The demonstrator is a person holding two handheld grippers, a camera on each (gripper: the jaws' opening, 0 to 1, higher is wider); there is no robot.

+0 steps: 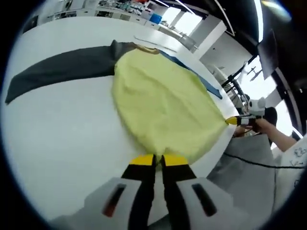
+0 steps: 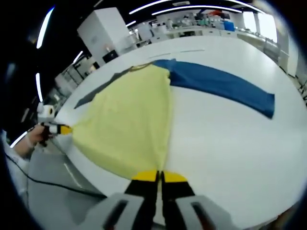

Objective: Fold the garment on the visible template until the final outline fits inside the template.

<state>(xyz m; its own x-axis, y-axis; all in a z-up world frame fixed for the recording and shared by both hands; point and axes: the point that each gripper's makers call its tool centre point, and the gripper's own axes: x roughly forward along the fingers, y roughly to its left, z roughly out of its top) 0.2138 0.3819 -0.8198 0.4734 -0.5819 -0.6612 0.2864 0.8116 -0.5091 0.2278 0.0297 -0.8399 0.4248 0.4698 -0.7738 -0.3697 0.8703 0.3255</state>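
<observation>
Yellow cloth of the garment (image 1: 163,105) is spread on the white table (image 1: 62,139), a dark grey sleeve (image 1: 57,67) and a blue sleeve (image 2: 225,86) stretched out to either side of it. Its near hem is pinched at both corners — clenched by the left gripper (image 1: 158,160) and the right gripper (image 2: 159,176), both held low at the table edge.

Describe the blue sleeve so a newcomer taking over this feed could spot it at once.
Start at the big white table in the right gripper view, then the yellow garment body spread on it. The blue sleeve runs out flat from its top edge toward the right. The opposite sleeve, the dark grey sleeve, is much darker.
</observation>
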